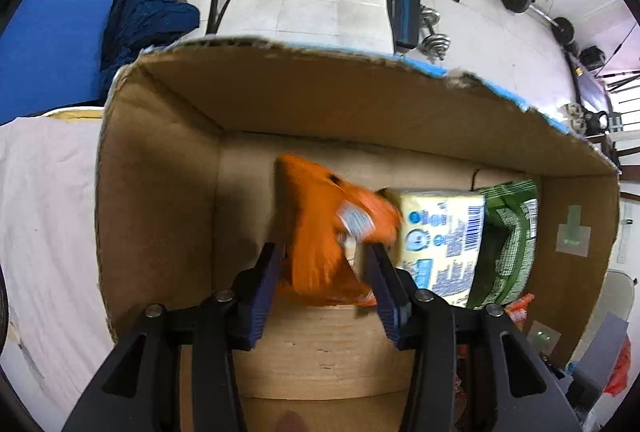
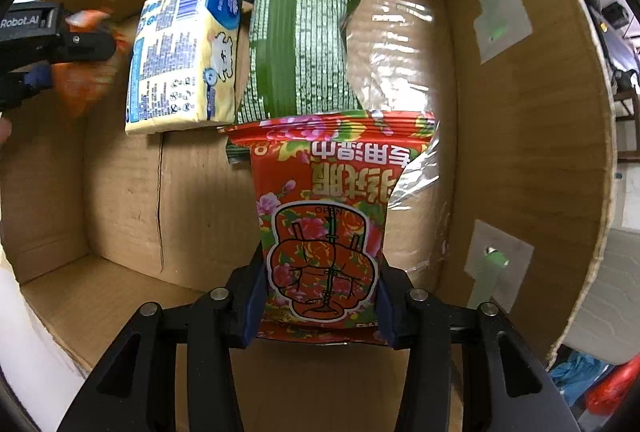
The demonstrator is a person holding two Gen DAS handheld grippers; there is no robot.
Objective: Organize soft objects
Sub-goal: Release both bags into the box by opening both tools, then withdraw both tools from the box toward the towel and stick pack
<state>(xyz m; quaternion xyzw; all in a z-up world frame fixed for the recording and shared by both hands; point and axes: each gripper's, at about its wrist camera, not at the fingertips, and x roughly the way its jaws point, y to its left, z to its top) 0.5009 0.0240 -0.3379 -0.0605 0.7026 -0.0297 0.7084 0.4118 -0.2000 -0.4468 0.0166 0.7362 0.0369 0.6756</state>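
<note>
— Two packs were in my grip at once. My left hand-held gripper (image 1: 324, 252) pinched a blurred orange pack (image 1: 320, 228) between its blue pads, and my right hand-held gripper (image 2: 320, 292) was clamped on a red floral wet-wipe pack (image 2: 324, 228).

— Could you read anything on them?

— On the red one, the word "OPEN" with an arrow above a drawn bundle, and large white Chinese characters that stood upside down from my right wrist view. The orange pack's small white label was too smeared to read. The housing of the left tool, seen from the right wrist, carried "Robot.AI".

— And where were they?

— Both inside the cardboard box (image 1: 160, 168), held above its floor. Already in the box stood a pale yellow tissue pack (image 2: 180, 60) with a barcode, blue print and a cartoon sheep, touching a green pack (image 2: 296, 44) covered in fine white print just beside it. The orange pack hung at the yellow one's other side. The red pack's far end overlapped the green pack's near edge. Clear tape (image 2: 396, 44) shone on the box floor beside the green one, and pale tape patches (image 2: 500, 20) sat on the side wall.
</note>
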